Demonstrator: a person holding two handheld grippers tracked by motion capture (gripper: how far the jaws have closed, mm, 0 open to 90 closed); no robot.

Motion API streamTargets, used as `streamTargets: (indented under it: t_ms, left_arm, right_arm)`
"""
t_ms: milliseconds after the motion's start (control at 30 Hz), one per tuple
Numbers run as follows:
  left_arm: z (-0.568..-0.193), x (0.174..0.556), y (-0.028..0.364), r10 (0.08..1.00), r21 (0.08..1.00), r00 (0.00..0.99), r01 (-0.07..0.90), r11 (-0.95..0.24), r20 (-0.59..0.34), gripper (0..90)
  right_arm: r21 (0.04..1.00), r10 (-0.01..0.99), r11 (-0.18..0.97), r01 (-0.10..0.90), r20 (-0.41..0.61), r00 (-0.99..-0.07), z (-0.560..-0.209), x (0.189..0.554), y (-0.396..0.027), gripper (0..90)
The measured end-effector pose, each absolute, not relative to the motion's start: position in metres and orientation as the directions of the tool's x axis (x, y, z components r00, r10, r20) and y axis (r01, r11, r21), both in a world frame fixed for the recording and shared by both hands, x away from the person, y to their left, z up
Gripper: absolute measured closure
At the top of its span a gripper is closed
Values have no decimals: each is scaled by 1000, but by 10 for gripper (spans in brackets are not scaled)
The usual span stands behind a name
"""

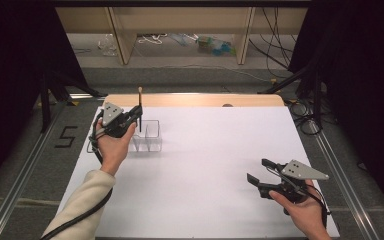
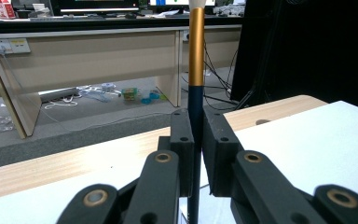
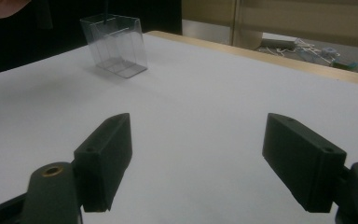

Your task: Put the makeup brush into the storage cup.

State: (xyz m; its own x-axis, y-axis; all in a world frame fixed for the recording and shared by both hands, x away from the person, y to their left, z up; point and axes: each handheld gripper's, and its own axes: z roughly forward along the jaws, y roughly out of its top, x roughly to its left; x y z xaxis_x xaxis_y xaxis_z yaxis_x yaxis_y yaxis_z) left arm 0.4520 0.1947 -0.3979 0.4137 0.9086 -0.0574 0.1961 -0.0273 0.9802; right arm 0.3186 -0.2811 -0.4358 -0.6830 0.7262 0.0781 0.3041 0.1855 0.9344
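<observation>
Looking down from the high view, the left gripper [image 1: 139,112] holds a slim brush [image 1: 140,102] upright, directly above the clear plastic holder [image 1: 149,136] that sits just below its jaws. The lower tip looks to be at or just inside the holder's rim; I cannot tell which compartment. The right gripper [image 1: 258,170] hangs well apart, low over the white table [image 1: 205,150], with nothing in it.

Switching to the left gripper view, both jaws are clenched on the brush [image 2: 196,65], dark handle pinched between them, gold band rising above.

Over in the right gripper view, the jaws stand wide and released, the holder [image 3: 114,44] far ahead and to the left of them.

So the pickup seems done; lowering and letting go are what remain, I'd judge.
</observation>
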Motion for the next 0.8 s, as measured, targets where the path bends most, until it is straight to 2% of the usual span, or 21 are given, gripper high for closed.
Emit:
streamTargets:
  t_ms: [800]
  left_arm:
    - [-407,456,197,911,977,409,209,-32,-58,828]
  right_arm:
    - [931,731,195,310,73,-678,-435,318,-282,251]
